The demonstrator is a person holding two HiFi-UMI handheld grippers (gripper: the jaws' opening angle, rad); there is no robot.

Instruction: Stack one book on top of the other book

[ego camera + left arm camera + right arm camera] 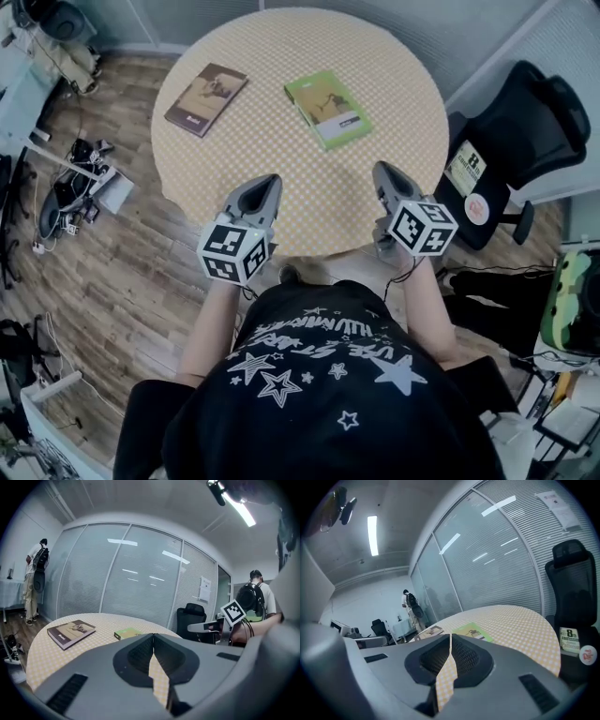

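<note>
**Office, nothing stacked yet**

Wood flooring surrounds a round checked table (394, 103), with a black office chair (520, 141) to its right. On the table's far half, a brown book (206, 98) and a green book (328, 109) lie flat, well apart. Their cover print seems too small to read. The left gripper (270, 181) and right gripper (382, 170) hover over the near edge, jaws clenched together on nothing.
</note>
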